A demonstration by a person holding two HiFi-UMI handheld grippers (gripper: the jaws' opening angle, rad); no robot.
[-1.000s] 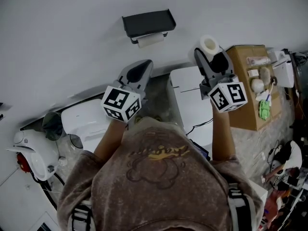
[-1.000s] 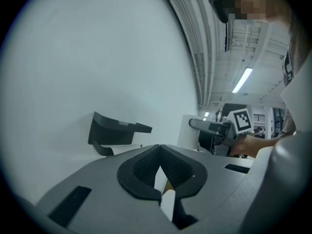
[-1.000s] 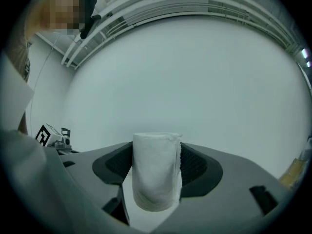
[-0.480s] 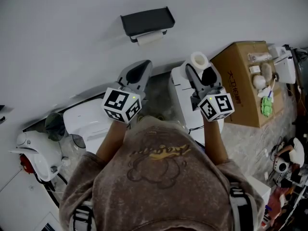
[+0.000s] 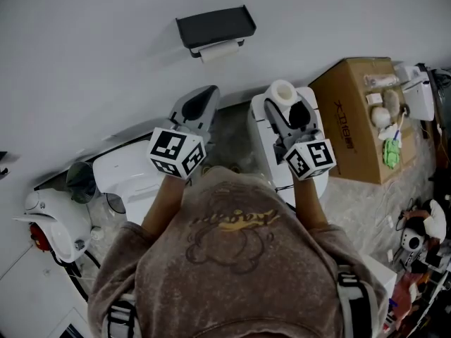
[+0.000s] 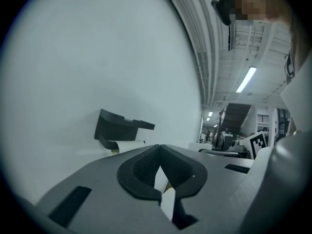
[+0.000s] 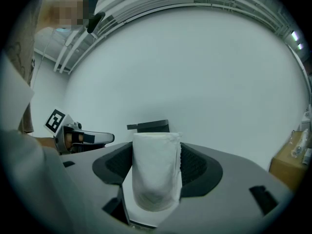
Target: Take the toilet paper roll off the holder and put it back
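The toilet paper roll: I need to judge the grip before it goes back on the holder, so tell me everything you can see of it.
The toilet paper roll is a plump white cylinder of soft, slightly crinkled paper. Its hollow core shows at the top end in the head view. It stands upright between the dark ribbed pads of the right gripper, which press on its two sides. It hangs clear of the black wall holder, on the side nearer the person.
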